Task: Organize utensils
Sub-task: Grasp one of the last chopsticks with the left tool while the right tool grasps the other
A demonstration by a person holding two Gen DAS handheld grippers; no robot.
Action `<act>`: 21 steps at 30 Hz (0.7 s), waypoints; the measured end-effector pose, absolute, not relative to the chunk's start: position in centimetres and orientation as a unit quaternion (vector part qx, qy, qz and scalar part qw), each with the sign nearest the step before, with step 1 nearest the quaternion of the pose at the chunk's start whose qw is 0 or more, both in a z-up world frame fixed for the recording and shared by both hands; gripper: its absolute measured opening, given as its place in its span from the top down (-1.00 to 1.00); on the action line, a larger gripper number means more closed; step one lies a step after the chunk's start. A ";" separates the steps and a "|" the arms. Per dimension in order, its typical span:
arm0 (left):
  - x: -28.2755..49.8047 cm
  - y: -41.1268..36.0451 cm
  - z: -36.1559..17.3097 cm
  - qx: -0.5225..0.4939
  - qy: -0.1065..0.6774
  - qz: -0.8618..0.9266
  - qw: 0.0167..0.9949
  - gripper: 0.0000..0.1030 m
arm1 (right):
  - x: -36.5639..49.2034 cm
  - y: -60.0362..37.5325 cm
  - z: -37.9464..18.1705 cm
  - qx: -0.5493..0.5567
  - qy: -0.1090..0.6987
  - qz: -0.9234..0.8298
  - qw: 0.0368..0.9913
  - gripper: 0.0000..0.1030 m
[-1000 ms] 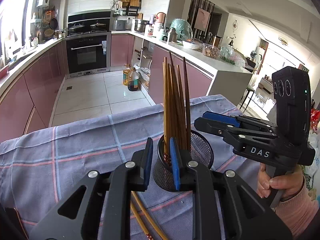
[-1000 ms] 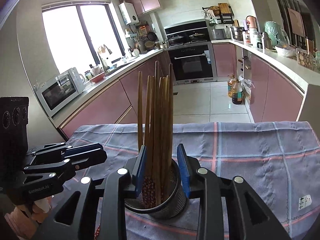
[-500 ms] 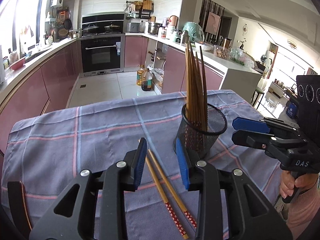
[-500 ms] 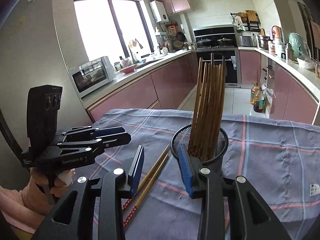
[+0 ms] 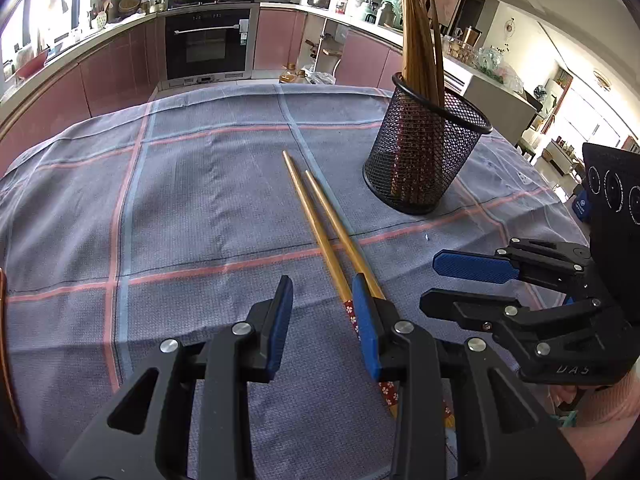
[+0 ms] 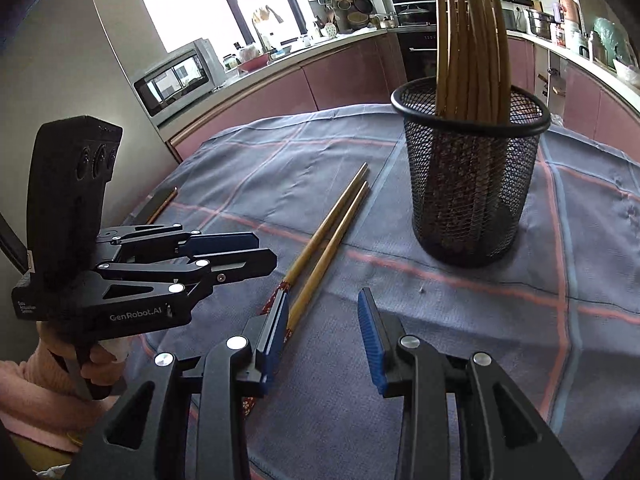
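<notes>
**Two chopsticks left, and a light cup that tips easily**

Kitchen cabinets and an oven stand behind the bench [image 5: 180, 200], which carries a grey checked cloth. On it lie two chopsticks [image 5: 320, 216] side by side, touching near their patterned ends. The mesh cup [image 5: 424, 152] stands upright near them, already full of chopsticks.

The left tool [image 5: 322, 320] is open and holds nothing; its right finger sits over the patterned ends. The right tool [image 6: 324, 336] is also open and empty, beside the same ends.

I judge several risks. The sticks are thin and round, so a closing tool may catch only one, or roll both away. Both tools approach the same place and may collide. The cup looks light; pushing a stick against the crowded bundle could tip it.
</notes>
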State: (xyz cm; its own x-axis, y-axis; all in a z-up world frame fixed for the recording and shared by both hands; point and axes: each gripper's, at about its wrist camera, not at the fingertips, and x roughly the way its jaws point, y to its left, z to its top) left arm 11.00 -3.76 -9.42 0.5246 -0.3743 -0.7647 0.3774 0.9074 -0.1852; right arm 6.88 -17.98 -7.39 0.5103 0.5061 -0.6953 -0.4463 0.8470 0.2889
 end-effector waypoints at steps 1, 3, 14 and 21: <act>10.9 -3.7 -9.6 0.000 0.439 -0.214 0.873 0.40 | 6.8 -17.7 -7.5 0.034 0.414 0.277 0.867 0.34; 10.9 -3.6 -9.7 -0.004 0.441 -0.214 0.872 0.40 | 6.7 -17.1 -7.8 0.026 0.416 0.277 0.866 0.34; 10.6 -3.1 -9.8 -0.009 0.444 -0.213 0.870 0.35 | 7.1 -15.9 -8.5 0.008 0.424 0.262 0.867 0.42; 10.4 -3.6 -9.6 -0.002 0.441 -0.226 0.869 0.35 | 7.6 -16.4 -8.6 0.013 0.427 0.248 0.869 0.61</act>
State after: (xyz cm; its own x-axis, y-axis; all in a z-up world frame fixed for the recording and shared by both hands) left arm 10.42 -3.60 -9.59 0.5092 -0.3950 -0.7647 0.3909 0.8977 -0.2034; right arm 7.62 -16.40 -8.59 0.5116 0.4428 -0.7363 -0.4211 0.8762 0.2344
